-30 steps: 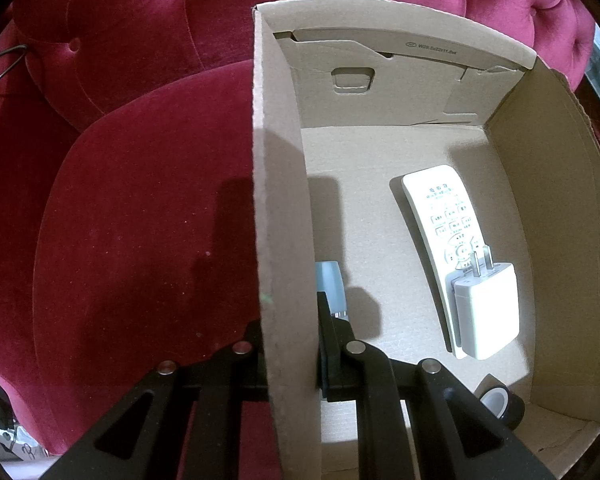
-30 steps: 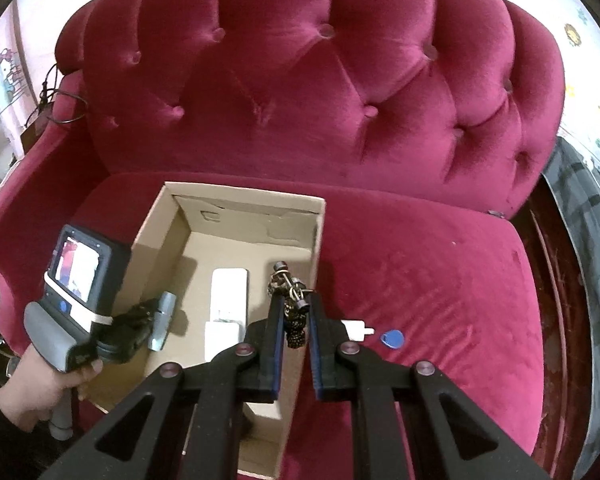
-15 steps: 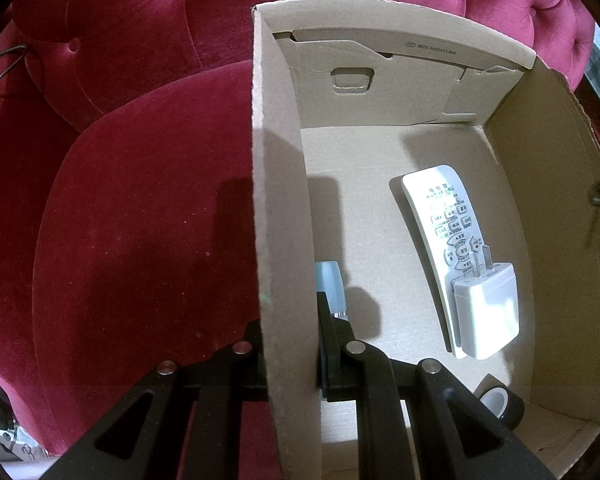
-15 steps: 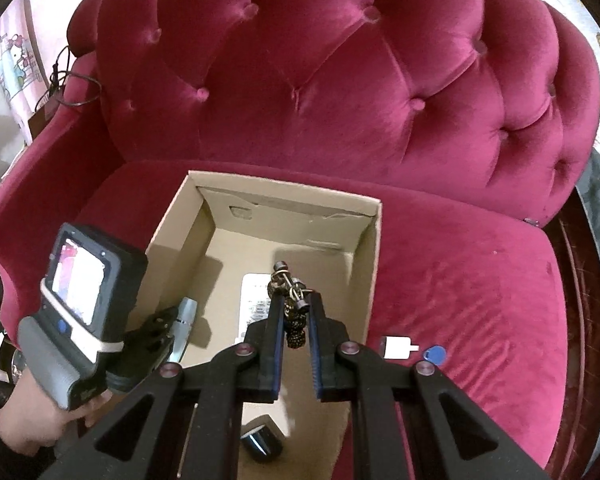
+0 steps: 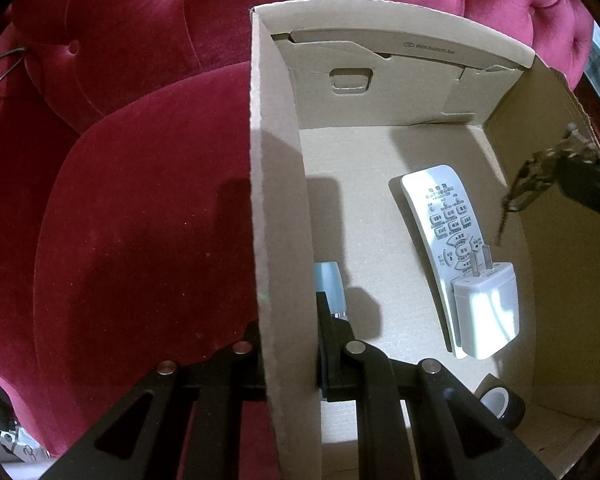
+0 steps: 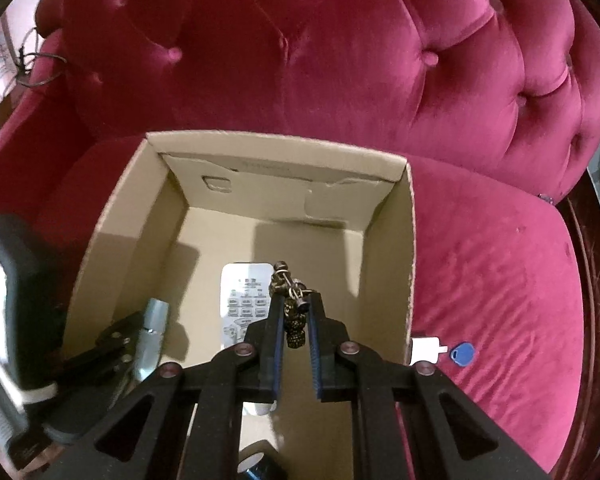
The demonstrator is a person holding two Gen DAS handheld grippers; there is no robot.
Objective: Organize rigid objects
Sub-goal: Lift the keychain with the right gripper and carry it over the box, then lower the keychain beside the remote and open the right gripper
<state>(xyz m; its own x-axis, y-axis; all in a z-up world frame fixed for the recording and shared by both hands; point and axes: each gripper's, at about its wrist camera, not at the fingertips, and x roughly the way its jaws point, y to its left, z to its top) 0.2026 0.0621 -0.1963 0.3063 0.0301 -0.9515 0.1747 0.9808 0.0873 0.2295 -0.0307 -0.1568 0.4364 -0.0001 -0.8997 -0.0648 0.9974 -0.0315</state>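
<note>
right hand-held gripper [image 6: 294,312] grips a bronze keychain [image 6: 290,300] over the cardboard box [image 6: 408,240]; left hand-held gripper [image 5: 288,320] clamps its wall.

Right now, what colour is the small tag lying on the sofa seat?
Blue tag; clearest in the right wrist view.

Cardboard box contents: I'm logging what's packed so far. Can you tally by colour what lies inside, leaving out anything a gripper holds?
White: 2, remote and charger plug
Black: 1, tape roll
Total: 3 in the cardboard box

Red tufted sofa [image 6: 340,60]; perhaps cables [image 6: 36,66] at left.
</note>
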